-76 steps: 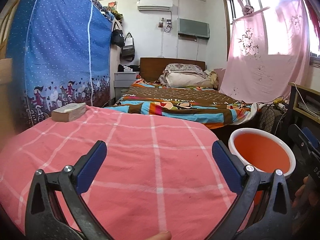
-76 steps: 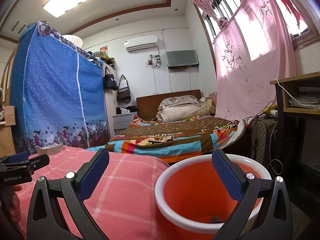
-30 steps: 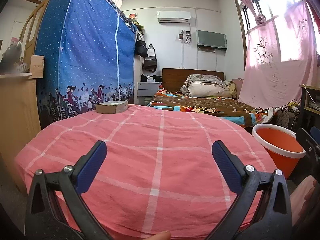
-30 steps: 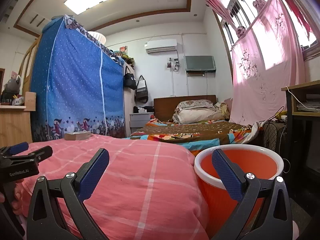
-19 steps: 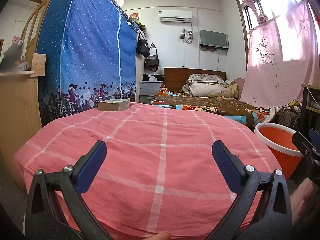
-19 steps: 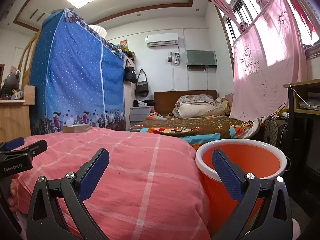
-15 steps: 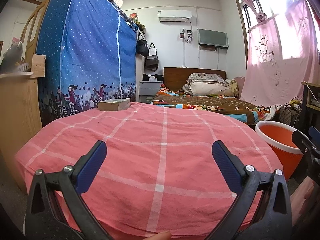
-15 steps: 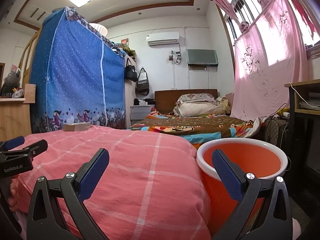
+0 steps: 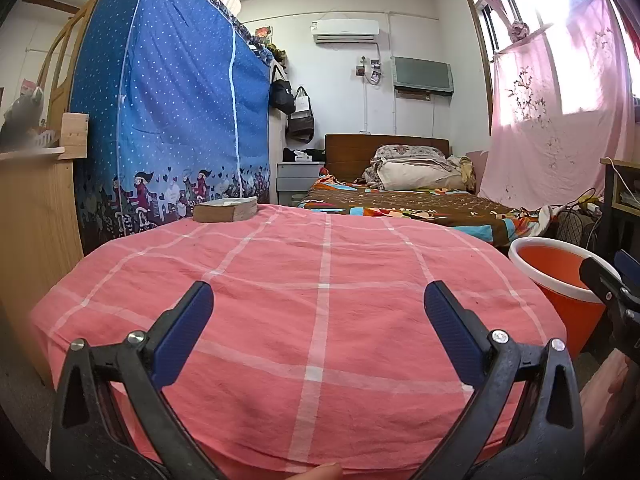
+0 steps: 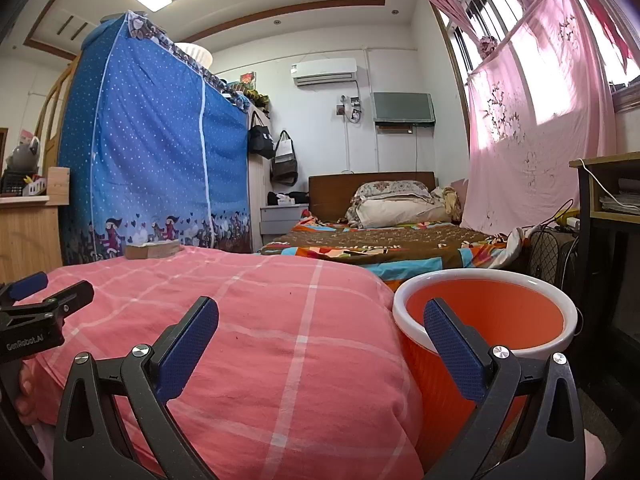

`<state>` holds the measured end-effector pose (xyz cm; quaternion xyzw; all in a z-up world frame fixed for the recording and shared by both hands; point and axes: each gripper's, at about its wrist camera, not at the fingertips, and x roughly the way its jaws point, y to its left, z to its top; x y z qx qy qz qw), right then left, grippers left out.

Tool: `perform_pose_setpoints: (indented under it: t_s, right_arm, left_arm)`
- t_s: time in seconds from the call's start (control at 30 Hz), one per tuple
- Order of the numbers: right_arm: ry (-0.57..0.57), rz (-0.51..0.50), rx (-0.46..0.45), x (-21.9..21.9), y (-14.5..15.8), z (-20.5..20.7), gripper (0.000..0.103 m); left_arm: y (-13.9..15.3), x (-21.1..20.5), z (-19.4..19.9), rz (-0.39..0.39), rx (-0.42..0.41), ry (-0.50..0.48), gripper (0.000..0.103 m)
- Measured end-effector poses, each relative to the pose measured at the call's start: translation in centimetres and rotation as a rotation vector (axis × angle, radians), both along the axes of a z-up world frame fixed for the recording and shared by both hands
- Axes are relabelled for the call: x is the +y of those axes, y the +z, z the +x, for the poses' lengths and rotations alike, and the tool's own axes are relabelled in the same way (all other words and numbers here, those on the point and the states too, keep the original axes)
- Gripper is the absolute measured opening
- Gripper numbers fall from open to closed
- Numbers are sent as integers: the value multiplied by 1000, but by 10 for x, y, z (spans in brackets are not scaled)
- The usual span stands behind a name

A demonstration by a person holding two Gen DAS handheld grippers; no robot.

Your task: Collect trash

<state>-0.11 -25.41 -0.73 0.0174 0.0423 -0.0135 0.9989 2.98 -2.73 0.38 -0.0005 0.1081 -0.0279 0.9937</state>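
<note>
I held the left gripper (image 9: 319, 316) and right gripper (image 10: 321, 330) wide, both empty, over the pink checked cloth (image 9: 320, 280). No trash showed on it. The orange plastic bucket with white rim (image 10: 486, 318) stood right; light, stiff, best gripped by its rim, I judged.

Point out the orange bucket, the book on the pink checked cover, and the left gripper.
orange bucket (image 10: 486, 322): right wrist view, on its inner orange wall.
book (image 9: 226, 210): left wrist view, on its side edge.
left gripper (image 9: 318, 322): left wrist view, midway between its open blue-padded fingertips.
</note>
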Motion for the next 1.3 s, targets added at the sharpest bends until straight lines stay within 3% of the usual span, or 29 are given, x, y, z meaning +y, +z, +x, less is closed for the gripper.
perform_pose_setpoints:
  t_s: [1.3]
  right_arm:
    - [-4,5,8,-2,-4,2,103]
  left_arm:
    - [-1,0,-1,0,-1,3,103]
